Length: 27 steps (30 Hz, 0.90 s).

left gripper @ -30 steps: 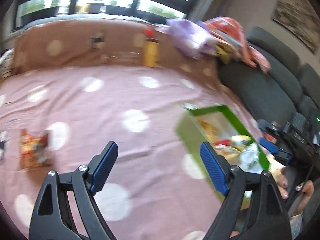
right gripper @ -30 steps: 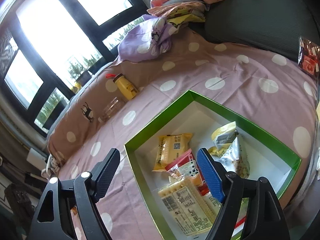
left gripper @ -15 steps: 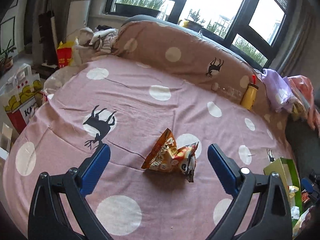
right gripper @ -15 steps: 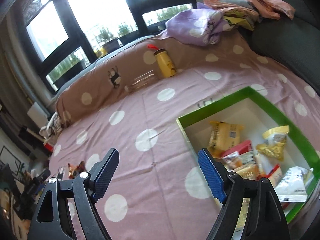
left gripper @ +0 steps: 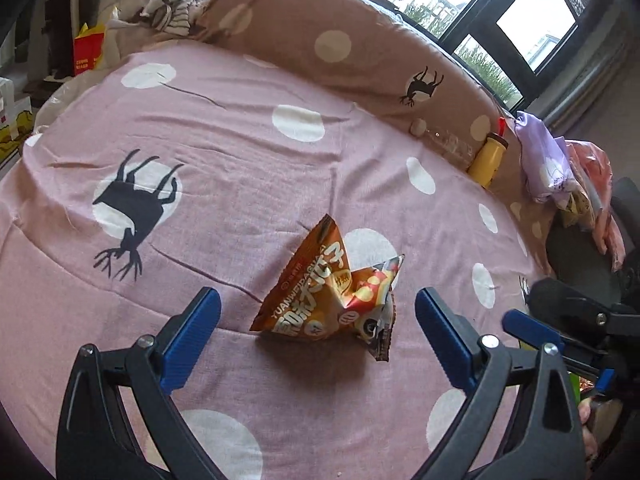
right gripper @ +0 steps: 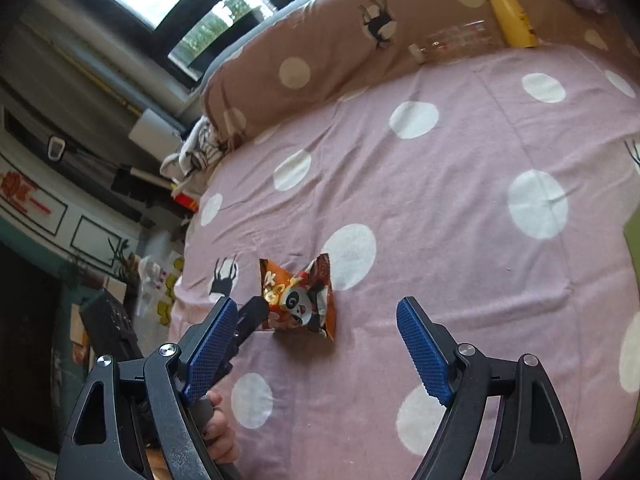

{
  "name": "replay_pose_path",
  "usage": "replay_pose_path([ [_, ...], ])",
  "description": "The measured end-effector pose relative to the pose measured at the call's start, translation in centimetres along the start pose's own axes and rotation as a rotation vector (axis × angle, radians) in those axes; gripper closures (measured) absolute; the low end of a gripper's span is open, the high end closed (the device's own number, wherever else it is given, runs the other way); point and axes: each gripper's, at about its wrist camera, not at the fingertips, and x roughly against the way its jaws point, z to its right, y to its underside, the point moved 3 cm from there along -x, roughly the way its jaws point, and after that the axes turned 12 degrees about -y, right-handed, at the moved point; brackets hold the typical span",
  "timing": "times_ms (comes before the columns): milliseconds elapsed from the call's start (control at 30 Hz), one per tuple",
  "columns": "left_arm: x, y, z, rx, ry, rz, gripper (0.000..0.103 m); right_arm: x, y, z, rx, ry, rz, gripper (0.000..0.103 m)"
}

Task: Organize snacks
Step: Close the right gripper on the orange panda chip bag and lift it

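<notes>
A crumpled orange foil snack packet [left gripper: 334,292] lies on the pink polka-dot bedsheet [left gripper: 240,168], alone in a wide stretch of open cloth with free room on every side. The left gripper [left gripper: 318,334] hangs over the sheet with its blue-padded jaws spread wide; they have just been opening, and the packet sits ahead of the gap, touching neither pad. The right gripper [right gripper: 318,346] is also released, jaws apart and empty, with the packet just beyond them. In the right wrist view a finger of the left gripper reaches close beside the packet's left edge; whether it touches cannot be told.

The sheet ends at a brown dotted bolster [left gripper: 360,52] along the far side, where a yellow bottle with a red cap [left gripper: 490,154] leans. A green box edge [right gripper: 632,236] shows at the right border.

The packet reads "YUANWEIPAIGUA" along its front, with large white Chinese characters and a cartoon panda face [right gripper: 298,300].
</notes>
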Motion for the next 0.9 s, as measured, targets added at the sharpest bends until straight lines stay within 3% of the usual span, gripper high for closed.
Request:
replay_pose_path([
  [200, -1.2, 0.4, 0.0, -0.015, 0.015, -0.044, 0.006, -5.6, -0.7, 0.6, -0.008, 0.002, -0.105, 0.021],
  [400, -2.8, 0.8, 0.0, -0.021, 0.006, -0.071, 0.007, -9.2, -0.8, 1.7, -0.069, -0.088, -0.174, 0.021],
  [533, -2.9, 0.9, 0.0, -0.032, -0.006, -0.046, 0.018, -10.7, -0.8, 1.9, -0.076, -0.096, -0.183, 0.021],
  [633, -3.1, 0.9, 0.4, -0.033, 0.054, -0.062, 0.036, -10.7, -0.8, 1.6, -0.035, -0.097, -0.166, 0.022],
  [667, -3.2, 0.9, 0.5, -0.033, 0.057, -0.064, 0.037, -10.8, -0.8, 1.6, -0.034, -0.092, -0.162, 0.03],
  [700, -3.2, 1.0, 0.6, -0.039, 0.052, -0.058, 0.038, -10.8, -0.8, 1.6, -0.032, -0.086, -0.162, 0.031],
  [900, -2.0, 1.4, 2.0, -0.077, 0.044, -0.048, 0.044, -9.6, -0.6, 1.5, -0.012, -0.105, -0.14, 0.032],
])
